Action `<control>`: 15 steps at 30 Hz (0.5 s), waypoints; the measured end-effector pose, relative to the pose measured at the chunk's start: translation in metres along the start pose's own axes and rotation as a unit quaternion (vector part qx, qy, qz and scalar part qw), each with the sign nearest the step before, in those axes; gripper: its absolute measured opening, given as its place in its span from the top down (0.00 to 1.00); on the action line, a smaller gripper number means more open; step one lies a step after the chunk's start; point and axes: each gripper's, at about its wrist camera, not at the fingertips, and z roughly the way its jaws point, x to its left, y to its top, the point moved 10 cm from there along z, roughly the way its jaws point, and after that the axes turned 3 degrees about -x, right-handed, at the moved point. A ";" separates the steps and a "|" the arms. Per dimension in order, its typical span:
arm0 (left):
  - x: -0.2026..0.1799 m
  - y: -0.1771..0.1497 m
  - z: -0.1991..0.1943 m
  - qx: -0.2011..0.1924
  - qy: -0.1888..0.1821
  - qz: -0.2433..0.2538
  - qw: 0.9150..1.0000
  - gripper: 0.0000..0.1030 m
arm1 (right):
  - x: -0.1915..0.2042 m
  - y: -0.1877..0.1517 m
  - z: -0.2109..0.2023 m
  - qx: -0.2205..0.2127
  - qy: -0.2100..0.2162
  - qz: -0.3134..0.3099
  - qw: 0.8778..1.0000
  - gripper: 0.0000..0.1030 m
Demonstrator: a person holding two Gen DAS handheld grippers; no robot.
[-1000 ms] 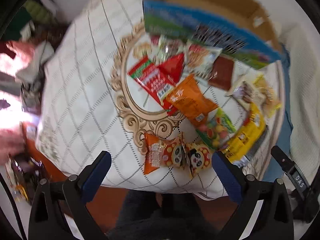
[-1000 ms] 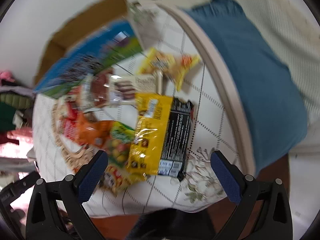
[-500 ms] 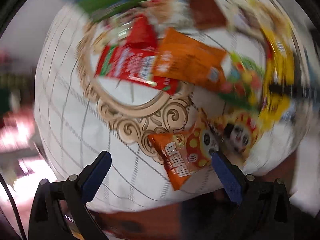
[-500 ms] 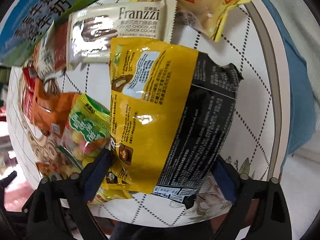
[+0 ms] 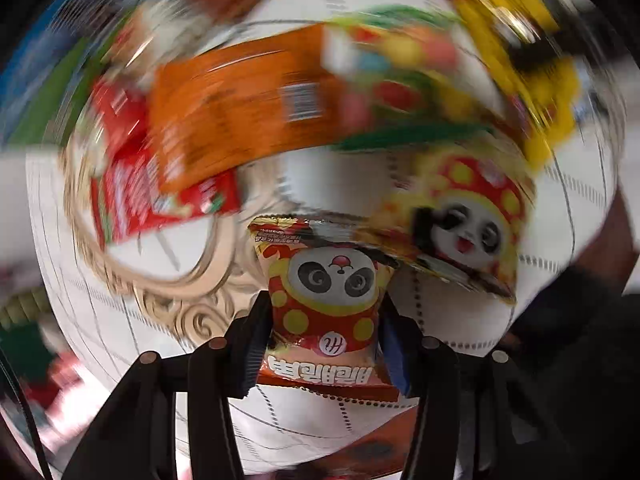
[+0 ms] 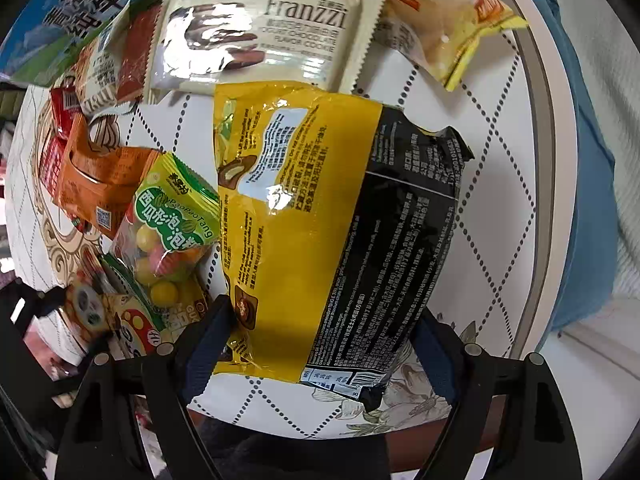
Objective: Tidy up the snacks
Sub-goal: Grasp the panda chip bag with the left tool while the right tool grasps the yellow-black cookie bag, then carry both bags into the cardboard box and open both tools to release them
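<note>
Both hands are at the pick-up step of sorting the snacks. The left tongs (image 5: 326,344) have just been closing and now pinch the lower half of a small panda snack packet (image 5: 326,300), pads pressed on both its sides; it lies at 6 o'clock in the left wrist view, on the round bench (image 5: 120,312), with a second panda packet (image 5: 460,232) touching its top edge at 2 o'clock and an orange packet (image 5: 240,100) further off at 11 o'clock. The right tongs (image 6: 320,344) have also just been closing around the wide yellow-and-black bag (image 6: 320,220), which fills the middle of the right wrist view; the blue pads sit against its two lower edges, so I judge it gripped, though loosely. A Franzzi cookie pack (image 6: 260,36) lies at 12 o'clock, a green candy bag (image 6: 176,216) at 9 o'clock. Next, each packet likely needs lifting clear without dragging its neighbours, then carrying to the box (image 6: 72,12) at 10 o'clock.
</note>
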 end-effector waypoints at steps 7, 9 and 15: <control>0.065 -0.058 0.012 0.016 -0.105 -0.399 0.911 0.52 | 0.027 -0.009 0.006 0.009 -0.036 -0.059 0.998 0.17; 0.065 -0.069 0.019 0.017 -0.142 -0.447 0.883 0.51 | 0.031 -0.009 0.009 0.006 -0.029 -0.043 0.999 0.15; 0.053 -0.094 0.022 0.010 -0.157 -0.438 0.885 0.45 | 0.031 -0.003 0.019 -0.022 -0.019 0.028 0.999 0.09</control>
